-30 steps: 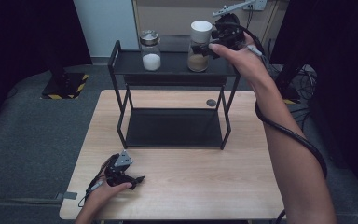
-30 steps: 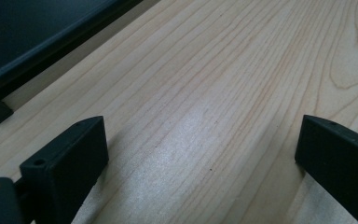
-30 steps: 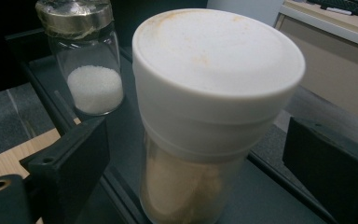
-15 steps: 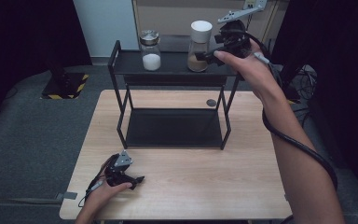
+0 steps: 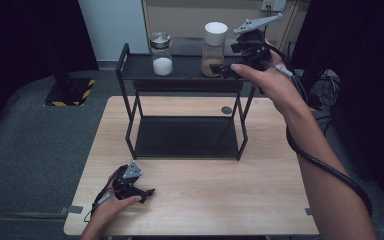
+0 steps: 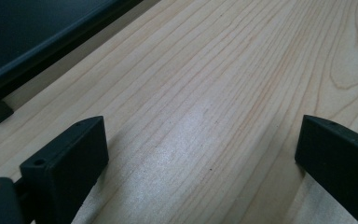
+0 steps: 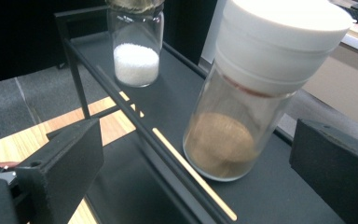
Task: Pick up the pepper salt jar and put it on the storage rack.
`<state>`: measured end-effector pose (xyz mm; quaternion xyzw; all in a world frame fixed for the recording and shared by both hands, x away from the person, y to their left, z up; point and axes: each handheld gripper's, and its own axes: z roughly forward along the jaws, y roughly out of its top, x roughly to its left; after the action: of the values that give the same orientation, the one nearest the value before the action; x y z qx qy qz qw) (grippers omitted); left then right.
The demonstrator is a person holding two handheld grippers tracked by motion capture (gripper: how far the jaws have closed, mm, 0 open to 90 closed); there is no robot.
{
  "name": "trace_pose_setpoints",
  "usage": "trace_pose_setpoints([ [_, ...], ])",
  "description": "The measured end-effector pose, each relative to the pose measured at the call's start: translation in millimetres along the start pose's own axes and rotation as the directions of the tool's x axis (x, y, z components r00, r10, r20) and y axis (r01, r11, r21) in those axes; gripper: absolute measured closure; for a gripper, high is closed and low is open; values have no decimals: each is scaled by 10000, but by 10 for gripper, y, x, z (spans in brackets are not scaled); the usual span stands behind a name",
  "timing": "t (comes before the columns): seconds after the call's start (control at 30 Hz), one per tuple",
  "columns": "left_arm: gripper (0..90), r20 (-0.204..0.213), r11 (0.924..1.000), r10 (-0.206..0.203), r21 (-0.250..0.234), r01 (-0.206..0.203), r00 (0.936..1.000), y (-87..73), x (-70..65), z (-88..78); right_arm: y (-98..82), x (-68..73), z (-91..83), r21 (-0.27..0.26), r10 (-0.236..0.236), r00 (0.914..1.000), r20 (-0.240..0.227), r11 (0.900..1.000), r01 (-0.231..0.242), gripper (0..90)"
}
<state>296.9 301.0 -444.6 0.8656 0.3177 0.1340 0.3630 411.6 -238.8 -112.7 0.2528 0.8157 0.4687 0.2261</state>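
White-capped jar (image 5: pixel 214 48) stands upright, cap up, ahead of the released right gripper (image 5: pixel 226 68).

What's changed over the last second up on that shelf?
The right gripper has let go of the brown jar and backed off to its right; its jaws have just been opening and now stand apart, clear of the glass. The brown jar, the white jar, the rack and the left gripper stayed put.

Grey carpet floor (image 5: pixel 40 140), pale blue wall (image 5: pixel 112 25), black curtains (image 5: pixel 25 40), wooden table (image 5: pixel 195 200).
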Motion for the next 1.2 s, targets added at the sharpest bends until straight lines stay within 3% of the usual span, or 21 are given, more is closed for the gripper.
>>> trace_pose_setpoints([
  [0.47,13,-15,10000,-10,-22,10,10000,-4,-4,1,-239,201,-75,339,-30,9999,-130,9994,35,35],
  [0.67,12,-39,10000,-39,-24,39,10000,-6,-12,1,-444,338,-69,550,71,9999,-151,9985,-62,38],
  [0.97,12,-57,10000,-53,9,53,10000,-2,-18,-1,-815,346,-11,848,625,9977,-273,9946,-600,37],
  [1.2,12,-55,10000,-55,10,55,10000,-2,-18,-1,-1103,413,57,1051,771,9965,-329,9918,-733,39],
])
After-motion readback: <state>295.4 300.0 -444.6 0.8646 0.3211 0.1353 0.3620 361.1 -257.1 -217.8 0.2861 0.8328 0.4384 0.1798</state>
